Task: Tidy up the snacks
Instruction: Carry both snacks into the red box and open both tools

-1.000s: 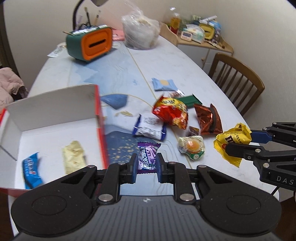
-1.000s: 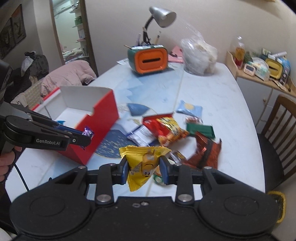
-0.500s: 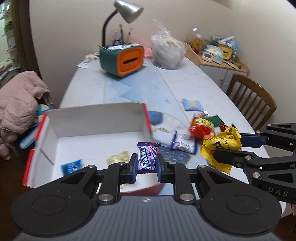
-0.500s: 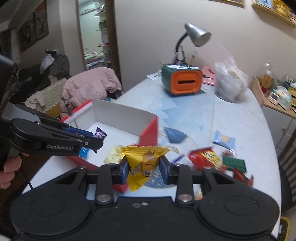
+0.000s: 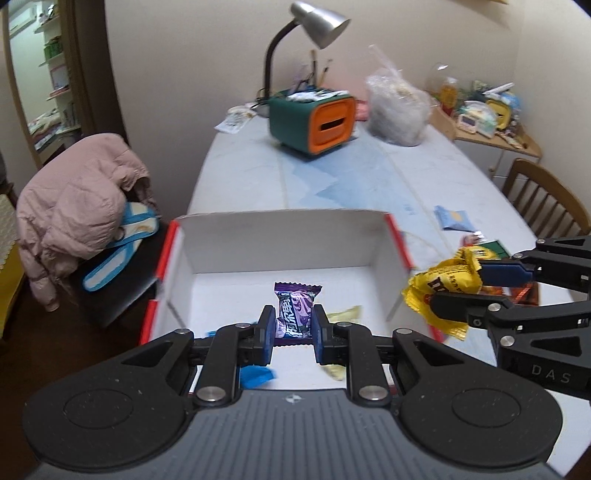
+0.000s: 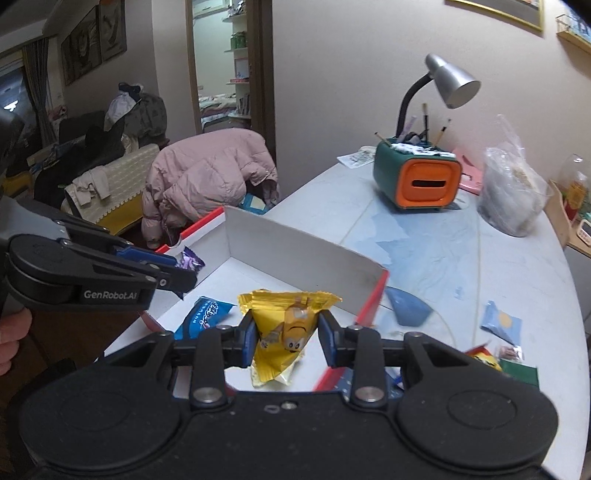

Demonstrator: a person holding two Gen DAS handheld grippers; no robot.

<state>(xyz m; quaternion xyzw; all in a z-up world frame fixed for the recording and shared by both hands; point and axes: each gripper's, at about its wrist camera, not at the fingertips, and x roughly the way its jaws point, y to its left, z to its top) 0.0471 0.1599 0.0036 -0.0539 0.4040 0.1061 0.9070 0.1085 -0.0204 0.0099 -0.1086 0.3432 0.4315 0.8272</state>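
My left gripper (image 5: 294, 326) is shut on a purple candy packet (image 5: 296, 312) and holds it above the open red-and-white box (image 5: 280, 238). My right gripper (image 6: 285, 338) is shut on a yellow M&M's bag (image 6: 286, 325) over the box's right side (image 6: 303, 258); it shows at the right of the left wrist view (image 5: 443, 282). A blue packet (image 6: 205, 314) and a pale yellow packet (image 5: 343, 314) lie inside the box. The left gripper shows at the left of the right wrist view (image 6: 181, 273).
Loose snacks lie on the table right of the box: a light blue packet (image 6: 502, 323), a green packet (image 6: 519, 371), a red bag (image 6: 484, 356). A green-and-orange holder (image 5: 314, 120), lamp (image 5: 317, 24) and plastic bag (image 5: 399, 110) stand far back. A chair with a pink jacket (image 5: 77, 206) is left.
Both grippers have moved left from the snack pile to over the box, each still holding its packet.
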